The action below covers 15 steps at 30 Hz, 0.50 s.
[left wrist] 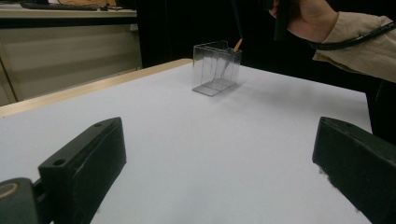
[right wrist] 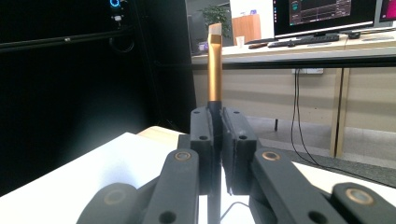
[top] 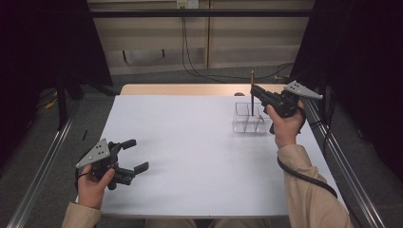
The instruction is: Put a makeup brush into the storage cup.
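Left gripper near front-left corner of white table, jaws wide apart, nothing between. Right gripper near far-right corner, jaws clamped on thin black-handled brush with gold ferrule, upright, lower end dipping into clear plastic compartment box.

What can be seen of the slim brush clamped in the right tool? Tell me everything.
The slim makeup brush with a black handle, gold metal-looking ferrule and pale flat tip stands upright, tip up. The right tool is shut on its handle just below the ferrule. In the high view the handle runs down to the clear plastic divided box on the white table; whether its lower end touches the box is unclear.
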{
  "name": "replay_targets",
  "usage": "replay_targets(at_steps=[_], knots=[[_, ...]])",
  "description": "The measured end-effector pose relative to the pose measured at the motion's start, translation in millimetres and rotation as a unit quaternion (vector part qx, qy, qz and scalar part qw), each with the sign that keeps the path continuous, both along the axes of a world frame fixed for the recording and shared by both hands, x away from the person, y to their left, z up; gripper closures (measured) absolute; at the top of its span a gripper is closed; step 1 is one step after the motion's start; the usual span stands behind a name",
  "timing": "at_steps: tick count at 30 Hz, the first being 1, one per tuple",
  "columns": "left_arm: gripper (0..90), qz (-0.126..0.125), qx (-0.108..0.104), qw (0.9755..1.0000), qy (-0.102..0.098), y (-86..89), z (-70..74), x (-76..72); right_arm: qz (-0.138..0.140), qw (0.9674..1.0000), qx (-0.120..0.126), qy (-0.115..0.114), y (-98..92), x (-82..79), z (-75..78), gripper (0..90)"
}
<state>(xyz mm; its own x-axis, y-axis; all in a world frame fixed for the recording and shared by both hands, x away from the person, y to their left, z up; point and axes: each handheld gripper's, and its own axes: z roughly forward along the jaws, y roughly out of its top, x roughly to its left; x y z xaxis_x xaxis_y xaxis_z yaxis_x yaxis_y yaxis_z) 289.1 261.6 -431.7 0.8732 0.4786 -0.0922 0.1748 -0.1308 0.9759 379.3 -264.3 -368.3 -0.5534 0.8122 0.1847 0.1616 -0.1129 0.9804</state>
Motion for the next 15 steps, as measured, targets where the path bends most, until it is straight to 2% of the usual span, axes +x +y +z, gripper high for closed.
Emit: replay_targets(at_steps=[15], knots=[[2.7, 0.000, 0.001, 1.0000, 0.000, 0.5, -0.2, -0.2, -0.015, 0.9998, -0.011, -0.002, -3.0, 6.5, 4.5, 84.1]])
